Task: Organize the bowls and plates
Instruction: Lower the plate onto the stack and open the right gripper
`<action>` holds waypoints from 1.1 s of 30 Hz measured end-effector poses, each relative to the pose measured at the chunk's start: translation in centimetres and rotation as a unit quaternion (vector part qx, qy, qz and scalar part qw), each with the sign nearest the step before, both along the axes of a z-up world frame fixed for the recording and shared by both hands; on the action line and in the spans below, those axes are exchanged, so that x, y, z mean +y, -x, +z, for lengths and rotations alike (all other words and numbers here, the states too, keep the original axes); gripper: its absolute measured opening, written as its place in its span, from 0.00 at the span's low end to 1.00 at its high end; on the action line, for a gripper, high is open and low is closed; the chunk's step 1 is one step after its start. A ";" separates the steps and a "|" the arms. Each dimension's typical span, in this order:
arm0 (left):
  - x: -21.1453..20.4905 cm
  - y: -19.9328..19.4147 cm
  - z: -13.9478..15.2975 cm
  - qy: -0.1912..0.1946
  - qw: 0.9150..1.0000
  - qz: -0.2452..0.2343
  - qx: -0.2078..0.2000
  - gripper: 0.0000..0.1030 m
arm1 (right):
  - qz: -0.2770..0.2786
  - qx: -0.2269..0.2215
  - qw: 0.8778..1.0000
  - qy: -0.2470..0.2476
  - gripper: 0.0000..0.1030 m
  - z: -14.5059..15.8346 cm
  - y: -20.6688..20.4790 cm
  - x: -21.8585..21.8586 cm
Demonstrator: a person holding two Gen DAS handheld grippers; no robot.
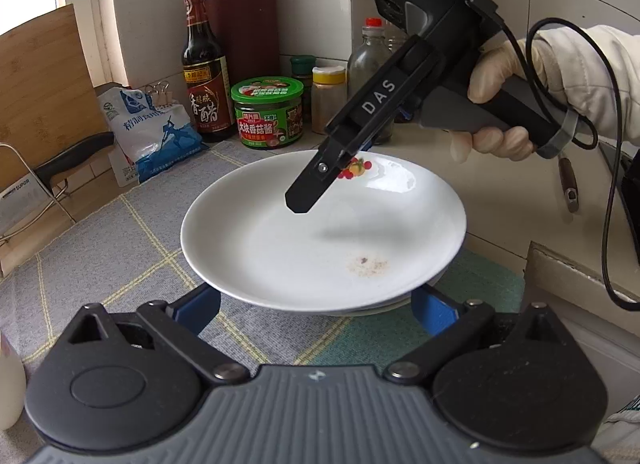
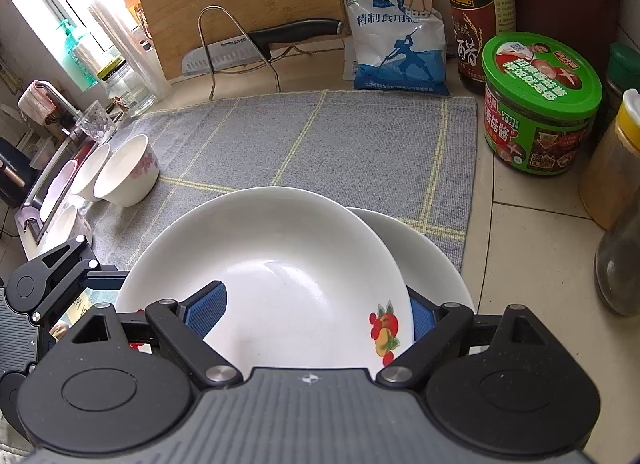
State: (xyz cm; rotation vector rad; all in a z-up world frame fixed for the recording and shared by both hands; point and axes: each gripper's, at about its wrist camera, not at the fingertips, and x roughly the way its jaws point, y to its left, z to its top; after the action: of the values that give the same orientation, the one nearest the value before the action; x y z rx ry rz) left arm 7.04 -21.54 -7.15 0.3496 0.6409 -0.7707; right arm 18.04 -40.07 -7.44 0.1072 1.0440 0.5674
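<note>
The top plate [image 1: 320, 240], the one with the fruit print, sits on a second plate [image 2: 432, 248], shifted off centre, so the lower rim peeks out on one side. Both are on the mat [image 2: 320, 135].

My right claw [image 2: 314, 312] is angled down over the printed edge. Its jaws are spread, one pad over the plate's inside and the other just outside the rim. Nothing is pinched yet. I judge this a line-up for gripping that rim.

My left claw [image 1: 318, 304] comes in low at the opposite edge. It's wide open too, pad tips tucked out of sight under the rim. I can't tell if they touch. It's probably there to steady or lift.

There's a brownish smear [image 1: 366, 264] on the plate floor.

The bowls [image 2: 128, 171] wait at the mat's left edge, well apart from the plates. A green-lidded jar [image 2: 540, 103] stands to the right.
</note>
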 end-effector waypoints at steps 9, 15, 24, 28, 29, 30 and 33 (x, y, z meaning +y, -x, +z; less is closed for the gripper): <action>-0.8 -0.2 -0.4 -0.011 1.000 -0.020 0.005 0.98 | -0.019 0.002 1.000 0.001 0.91 -0.4 0.8 -1.1; -1.1 -0.6 -0.8 -0.007 0.999 -0.034 0.017 0.98 | -0.032 0.001 0.999 0.006 0.91 -0.2 1.4 -1.6; -1.2 -1.6 -1.0 -0.001 0.999 -0.040 0.031 0.98 | -0.058 -0.002 0.998 0.013 0.93 0.4 2.3 -2.4; -1.3 -1.4 -0.8 -0.002 0.998 -0.049 0.025 0.99 | -0.067 -0.005 0.998 0.017 0.95 0.9 2.7 -2.6; -1.3 -1.4 -0.8 -0.003 0.998 -0.050 0.025 0.99 | -0.071 -0.005 0.997 0.019 0.96 1.0 2.7 -2.6; -1.3 -1.3 -0.9 -0.004 0.998 -0.051 0.024 0.99 | -0.074 -0.004 0.997 0.020 0.96 1.1 2.8 -2.5; -1.3 -1.3 -1.0 -0.001 0.998 -0.051 0.029 0.99 | -0.078 -0.004 0.997 0.030 0.96 1.2 2.9 -2.3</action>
State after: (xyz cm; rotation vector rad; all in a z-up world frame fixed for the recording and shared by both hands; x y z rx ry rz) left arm 8.35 -22.82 -8.15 0.3657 0.6817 -0.8802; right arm 15.17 -42.39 -6.22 0.1325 1.0333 0.3951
